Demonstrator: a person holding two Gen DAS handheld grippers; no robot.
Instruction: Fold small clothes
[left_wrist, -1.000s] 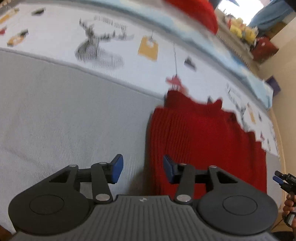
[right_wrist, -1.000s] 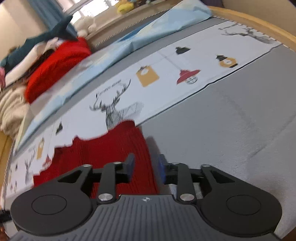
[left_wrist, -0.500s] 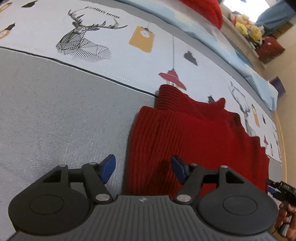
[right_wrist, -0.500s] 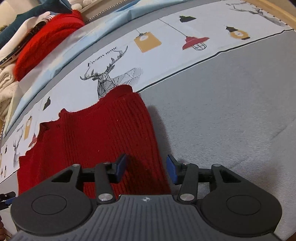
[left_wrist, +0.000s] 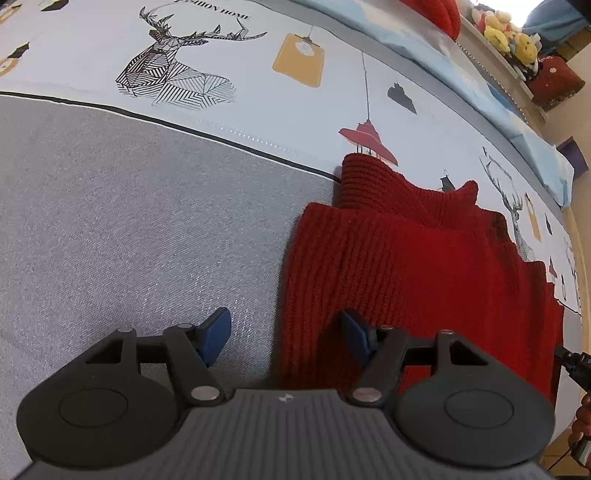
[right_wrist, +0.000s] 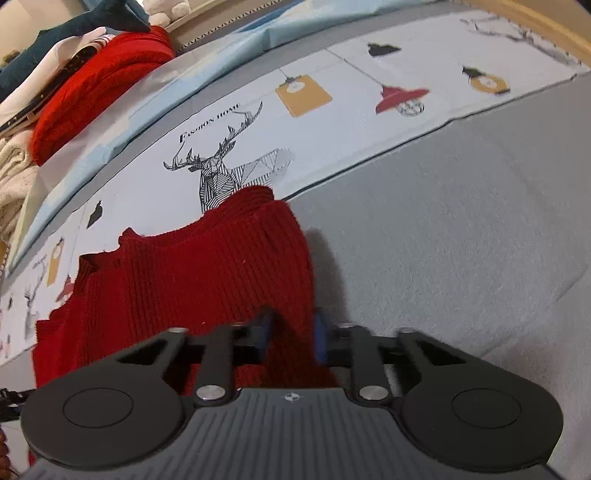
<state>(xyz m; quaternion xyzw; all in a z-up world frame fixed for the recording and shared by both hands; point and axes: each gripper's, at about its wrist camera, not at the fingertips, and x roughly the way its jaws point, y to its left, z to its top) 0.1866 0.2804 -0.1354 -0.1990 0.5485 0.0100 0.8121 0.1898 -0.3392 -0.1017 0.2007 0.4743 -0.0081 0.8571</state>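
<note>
Sweater (left_wrist: 413, 266) hem lies between my tongs: left gripper (left_wrist: 286, 334) open over its left edge, right gripper (right_wrist: 291, 338) half-closed around its right edge.

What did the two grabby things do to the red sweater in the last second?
The left hand-held gripper spread wider and slid down over the red sweater's left edge. The right hand-held gripper dropped to the sweater's right edge, and its jaws are narrowing around the knit there, blurred by motion. The sweater itself stayed flat on the bedspread.
</note>
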